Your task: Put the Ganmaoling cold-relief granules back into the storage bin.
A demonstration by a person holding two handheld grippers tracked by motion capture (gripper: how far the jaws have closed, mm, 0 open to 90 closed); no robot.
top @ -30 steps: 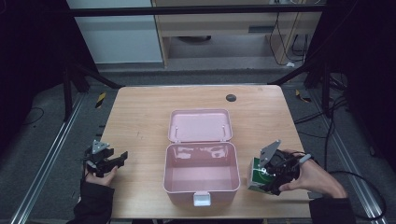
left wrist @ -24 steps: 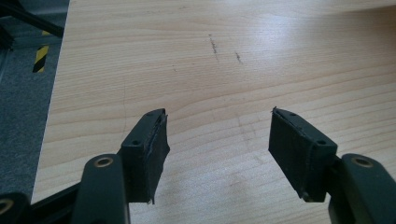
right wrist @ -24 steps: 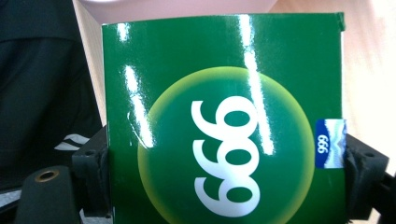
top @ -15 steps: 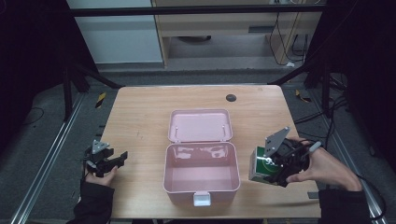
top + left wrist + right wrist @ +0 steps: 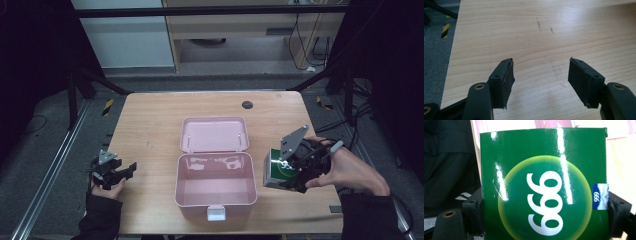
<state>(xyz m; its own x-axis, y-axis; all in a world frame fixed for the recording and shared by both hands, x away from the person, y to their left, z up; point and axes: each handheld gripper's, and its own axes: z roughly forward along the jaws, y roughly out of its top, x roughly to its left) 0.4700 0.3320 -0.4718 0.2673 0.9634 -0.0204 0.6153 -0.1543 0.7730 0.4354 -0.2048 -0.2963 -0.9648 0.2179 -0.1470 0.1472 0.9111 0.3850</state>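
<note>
A pink lidded case (image 5: pixel 215 185) stands open in the middle of the wooden table (image 5: pixel 150 125), its lid (image 5: pixel 214 134) laid back flat. Just right of the case, my right gripper (image 5: pixel 287 177) is shut on a green box (image 5: pixel 276 172), lifted off the table. In the right gripper view the green box (image 5: pixel 544 187) shows a yellow-green circle with white "999" print, pinched between both jaws. My left gripper (image 5: pixel 120 172) rests at the table's left edge, open. In the left gripper view its jaws (image 5: pixel 541 75) stand wide apart over bare wood.
A small dark round spot (image 5: pixel 247 104) sits near the table's far edge. Dark frame bars (image 5: pixel 95 82) and grey floor surround the table; a cabinet and cables stand beyond it.
My right gripper has carried the green box a little up and away from the table's near edge, staying beside the case. The left gripper has not moved.
</note>
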